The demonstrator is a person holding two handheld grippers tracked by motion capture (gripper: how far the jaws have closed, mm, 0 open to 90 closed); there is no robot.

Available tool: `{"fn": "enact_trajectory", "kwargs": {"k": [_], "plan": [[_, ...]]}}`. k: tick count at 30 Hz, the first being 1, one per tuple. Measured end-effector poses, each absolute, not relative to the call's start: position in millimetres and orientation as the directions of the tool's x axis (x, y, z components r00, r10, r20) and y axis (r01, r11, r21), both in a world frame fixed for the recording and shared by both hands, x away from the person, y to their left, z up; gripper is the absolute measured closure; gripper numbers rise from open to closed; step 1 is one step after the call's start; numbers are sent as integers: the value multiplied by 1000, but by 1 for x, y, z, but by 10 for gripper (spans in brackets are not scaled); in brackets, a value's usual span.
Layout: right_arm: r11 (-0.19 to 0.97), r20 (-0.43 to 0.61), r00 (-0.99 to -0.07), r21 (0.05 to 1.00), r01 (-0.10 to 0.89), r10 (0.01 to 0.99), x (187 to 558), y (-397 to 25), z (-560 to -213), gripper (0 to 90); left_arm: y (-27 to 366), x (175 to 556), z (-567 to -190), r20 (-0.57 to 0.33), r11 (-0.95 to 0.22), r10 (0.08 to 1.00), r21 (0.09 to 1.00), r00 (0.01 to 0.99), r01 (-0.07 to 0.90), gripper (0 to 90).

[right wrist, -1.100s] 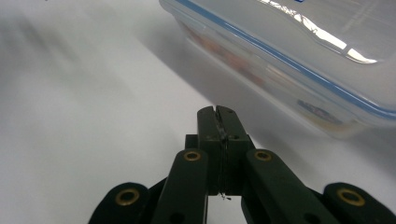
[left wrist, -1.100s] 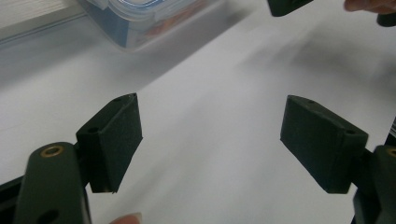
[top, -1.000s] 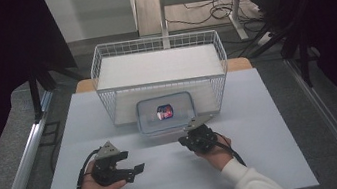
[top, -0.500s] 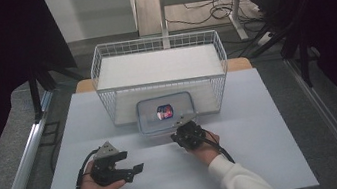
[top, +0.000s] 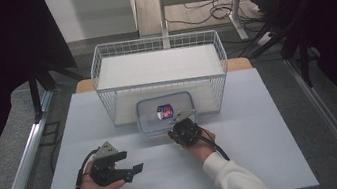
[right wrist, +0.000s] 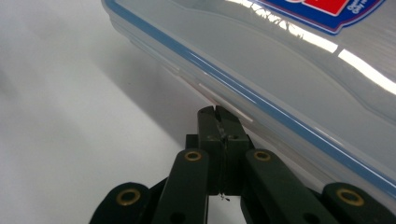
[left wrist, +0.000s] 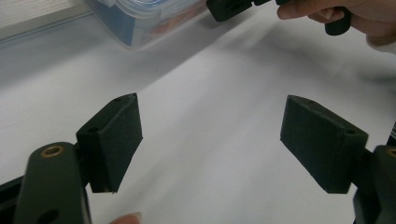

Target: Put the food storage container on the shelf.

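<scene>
A clear plastic container (top: 153, 121) with a blue-rimmed lid and a red and blue label (top: 164, 111) lies on the white table (top: 263, 136), just in front of the wire basket (top: 159, 66). My right gripper (top: 178, 124) is shut, and its tips sit against the container's near edge. In the right gripper view the closed tips (right wrist: 216, 111) meet the side of the container (right wrist: 289, 70) just under the lid's blue rim. My left gripper (top: 129, 163) rests open at the table's near left. In the left gripper view its jaws (left wrist: 210, 140) stand wide apart over bare table.
The wire basket stands at the back of the table with a white floor. In the left gripper view the container (left wrist: 144, 18) and the right gripper (left wrist: 229, 7) lie beyond my left jaws. Metal rails run along both sides of the table.
My right gripper has moved left and forward to the container's near edge. The left gripper has stayed in place, open.
</scene>
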State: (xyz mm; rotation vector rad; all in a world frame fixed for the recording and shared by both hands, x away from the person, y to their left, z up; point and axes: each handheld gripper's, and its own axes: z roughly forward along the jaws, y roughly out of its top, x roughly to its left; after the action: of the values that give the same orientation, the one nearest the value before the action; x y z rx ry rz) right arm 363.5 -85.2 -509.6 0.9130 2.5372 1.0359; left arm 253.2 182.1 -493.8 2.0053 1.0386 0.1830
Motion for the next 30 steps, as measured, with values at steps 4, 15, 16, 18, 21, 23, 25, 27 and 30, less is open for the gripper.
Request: {"fn": "enact_trajectory", "kwargs": {"k": [4, 15, 16, 18, 21, 23, 25, 27, 30], "plan": [[541, 8, -768, 706, 458, 640, 365, -82, -507, 893, 183, 253, -494, -236, -294, 728, 740, 643, 605, 207], [511, -14, -731, 725, 463, 682, 376, -81, -499, 893, 183, 253, -493, -241, -289, 728, 742, 642, 605, 207], [502, -13, -724, 728, 466, 690, 379, -82, -498, 893, 183, 253, -493, -241, -289, 728, 742, 642, 605, 207], [501, -18, -714, 726, 472, 699, 385, -84, -497, 893, 184, 253, -493, -241, -289, 728, 742, 642, 606, 207], [488, -12, -702, 727, 483, 712, 393, -86, -496, 893, 184, 253, -494, -240, -290, 728, 741, 642, 606, 207], [481, -9, -693, 727, 491, 721, 400, -86, -496, 893, 184, 254, -494, -241, -290, 728, 740, 641, 607, 206], [478, -7, -689, 725, 495, 725, 403, -86, -496, 893, 184, 254, -494, -241, -290, 728, 740, 642, 607, 206], [470, -7, -676, 725, 504, 736, 410, -86, -495, 893, 184, 254, -494, -242, -291, 728, 739, 642, 608, 206], [447, 12, -666, 732, 514, 746, 417, -88, -494, 893, 184, 254, -494, -241, -293, 727, 738, 643, 608, 206]]}}
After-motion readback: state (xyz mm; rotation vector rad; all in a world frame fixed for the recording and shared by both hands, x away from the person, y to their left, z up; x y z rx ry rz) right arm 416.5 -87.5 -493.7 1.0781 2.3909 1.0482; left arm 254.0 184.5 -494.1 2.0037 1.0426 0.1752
